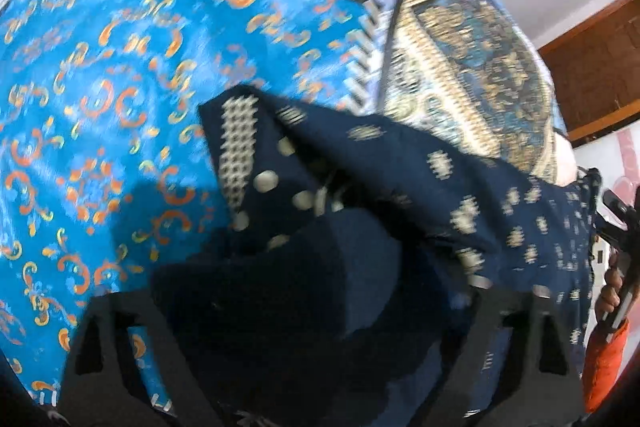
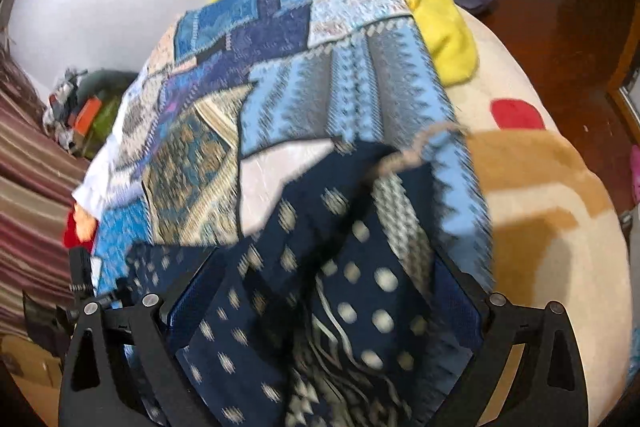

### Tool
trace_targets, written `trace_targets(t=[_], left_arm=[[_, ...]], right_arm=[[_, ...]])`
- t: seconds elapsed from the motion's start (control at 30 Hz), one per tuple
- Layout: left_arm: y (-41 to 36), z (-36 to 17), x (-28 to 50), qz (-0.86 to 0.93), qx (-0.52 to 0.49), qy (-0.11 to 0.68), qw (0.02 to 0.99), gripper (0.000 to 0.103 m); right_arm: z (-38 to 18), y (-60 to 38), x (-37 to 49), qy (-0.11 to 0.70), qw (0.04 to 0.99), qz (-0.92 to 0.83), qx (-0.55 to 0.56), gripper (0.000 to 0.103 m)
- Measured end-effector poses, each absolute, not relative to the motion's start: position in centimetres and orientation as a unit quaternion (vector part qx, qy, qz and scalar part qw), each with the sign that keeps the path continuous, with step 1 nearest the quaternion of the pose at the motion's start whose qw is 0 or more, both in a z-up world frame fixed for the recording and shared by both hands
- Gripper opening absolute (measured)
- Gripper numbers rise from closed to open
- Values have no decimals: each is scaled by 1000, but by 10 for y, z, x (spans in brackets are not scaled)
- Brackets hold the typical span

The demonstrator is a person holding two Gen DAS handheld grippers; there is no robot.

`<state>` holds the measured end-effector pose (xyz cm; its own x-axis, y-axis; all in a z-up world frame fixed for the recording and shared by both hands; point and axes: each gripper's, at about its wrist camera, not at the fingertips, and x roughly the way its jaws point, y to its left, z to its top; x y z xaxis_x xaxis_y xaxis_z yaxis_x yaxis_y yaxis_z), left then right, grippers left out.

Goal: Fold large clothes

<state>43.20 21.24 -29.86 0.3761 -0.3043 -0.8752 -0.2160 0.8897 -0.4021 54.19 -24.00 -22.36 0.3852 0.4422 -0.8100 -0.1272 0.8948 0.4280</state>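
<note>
Navy printed cloth (image 2: pixel 320 307) reads thin, light and floppy; it will sag and slide, so take it at hem or corner, both layers together. Left gripper (image 1: pixel 304 307) fingers sit apart with navy cloth bunched between; can't tell if it's actually pinched. Right gripper (image 2: pixel 320 339) is spread wide, cloth draped over and between the fingers, grip unclear too. Beyond, the cloth lies on a blue patchwork bedspread (image 2: pixel 312 75) over the cream blanket (image 2: pixel 560 227); yellow pillow (image 2: pixel 444 27) is farthest.
</note>
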Motion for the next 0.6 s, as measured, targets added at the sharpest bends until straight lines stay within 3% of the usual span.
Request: trace_targets(t=[0.03, 0.1, 0.17, 0.27, 0.4, 0.6], left_arm=[[211, -295, 433, -32, -235, 555, 797, 61], [207, -292, 436, -35, -242, 555, 795, 38], [203, -288, 438, -31, -232, 554, 799, 24], [193, -269, 437, -23, -179, 543, 820, 18], [192, -225, 435, -17, -132, 505, 853, 17], [206, -173, 449, -11, -98, 448, 888, 17]], right_arm=[[-223, -236, 544, 522, 820, 180, 148, 86], [-226, -220, 548, 531, 814, 198, 129, 50], [-233, -202, 552, 543, 813, 189, 95, 35], [-227, -190, 550, 531, 823, 190, 67, 19], [-201, -191, 554, 504, 835, 207, 83, 16], [-157, -155, 571, 454, 864, 216, 24, 15]])
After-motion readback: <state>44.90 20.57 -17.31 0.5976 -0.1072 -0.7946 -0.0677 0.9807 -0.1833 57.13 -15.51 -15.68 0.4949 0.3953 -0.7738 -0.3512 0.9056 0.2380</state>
